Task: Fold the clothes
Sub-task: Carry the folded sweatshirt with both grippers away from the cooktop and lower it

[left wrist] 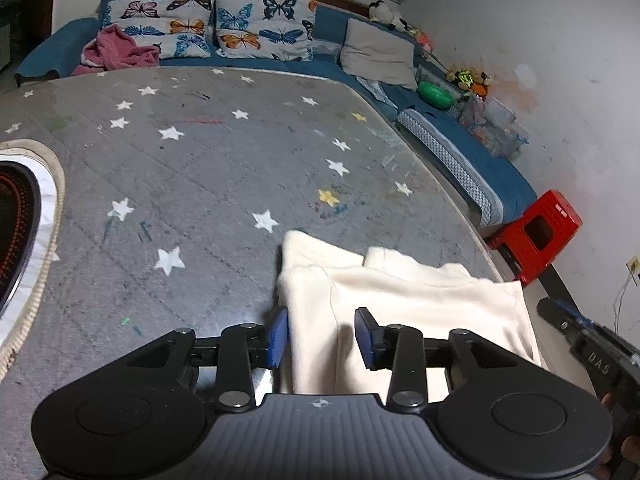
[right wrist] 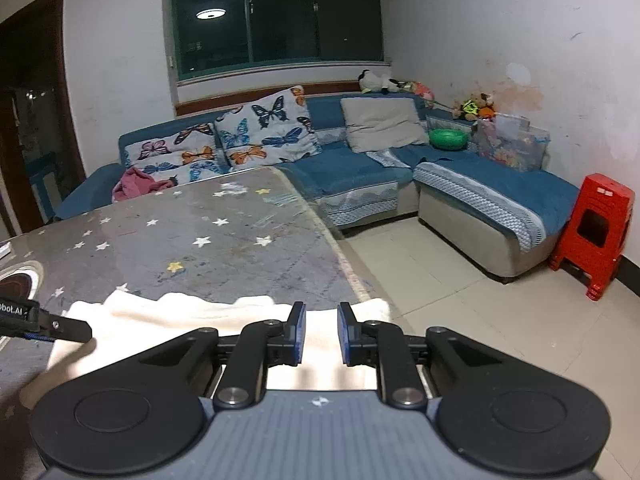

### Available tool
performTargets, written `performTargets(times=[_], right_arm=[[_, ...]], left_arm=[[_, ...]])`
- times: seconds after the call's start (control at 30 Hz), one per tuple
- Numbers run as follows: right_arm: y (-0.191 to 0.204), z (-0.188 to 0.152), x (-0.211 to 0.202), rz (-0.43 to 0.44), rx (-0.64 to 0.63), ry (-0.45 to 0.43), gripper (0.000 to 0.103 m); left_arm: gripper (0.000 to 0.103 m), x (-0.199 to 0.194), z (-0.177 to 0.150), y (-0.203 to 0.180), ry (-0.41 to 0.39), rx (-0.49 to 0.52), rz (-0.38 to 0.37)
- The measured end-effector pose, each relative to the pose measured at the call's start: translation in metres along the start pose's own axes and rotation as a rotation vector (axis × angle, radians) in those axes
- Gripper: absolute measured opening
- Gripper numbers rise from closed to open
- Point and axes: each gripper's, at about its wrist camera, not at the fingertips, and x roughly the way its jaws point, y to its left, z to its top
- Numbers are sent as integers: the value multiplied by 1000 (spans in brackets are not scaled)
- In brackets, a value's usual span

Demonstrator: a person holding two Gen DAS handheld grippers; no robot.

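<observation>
- Left hand-held gripper (left wrist: 321,336) hovers low over the near left part of a cream garment (left wrist: 400,304), its blue pads (left wrist: 278,336) spread wide apart with cloth showing between them; nothing is clamped.
- Right hand-held gripper (right wrist: 321,334) sits over the garment's right end near the worktop edge, its jaws parted by a narrow gap, and I cannot tell whether they touch the fabric.
- Cream garment lies flat and partly folded at the near edge of the worktop (left wrist: 200,168), with its far hem bumpy and uneven.
- Covering the worktop is a grey cloth printed with white and yellow stars; a round stove plate (left wrist: 16,232) is set into it at the left.
- Beyond stands a blue corner sofa (right wrist: 360,168) with butterfly cushions (right wrist: 264,128), a pink cloth (right wrist: 136,186), a green bowl (right wrist: 448,139) and a red stool (right wrist: 596,232) beside it.
</observation>
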Motion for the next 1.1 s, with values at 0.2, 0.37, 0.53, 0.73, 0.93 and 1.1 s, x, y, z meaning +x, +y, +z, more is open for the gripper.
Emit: performTargets(times=[0.2, 0.37, 0.53, 0.73, 0.93, 1.1], right_arm=[[15, 1, 12, 36, -27, 22, 22], [26, 2, 25, 59, -35, 44, 23], [28, 3, 40, 62, -33, 67, 23], [29, 2, 56, 59, -31, 101, 23], [32, -2, 61, 60, -52, 118, 31], [41, -4, 54, 76, -89, 113, 36]], left_arm=[[41, -5, 10, 0, -27, -3, 1], [41, 3, 14, -12, -20, 30, -35], [40, 20, 17, -25, -2, 49, -51], [40, 44, 21, -30, 23, 58, -40], [40, 58, 18, -29, 27, 73, -25], [41, 52, 19, -30, 24, 69, -38]])
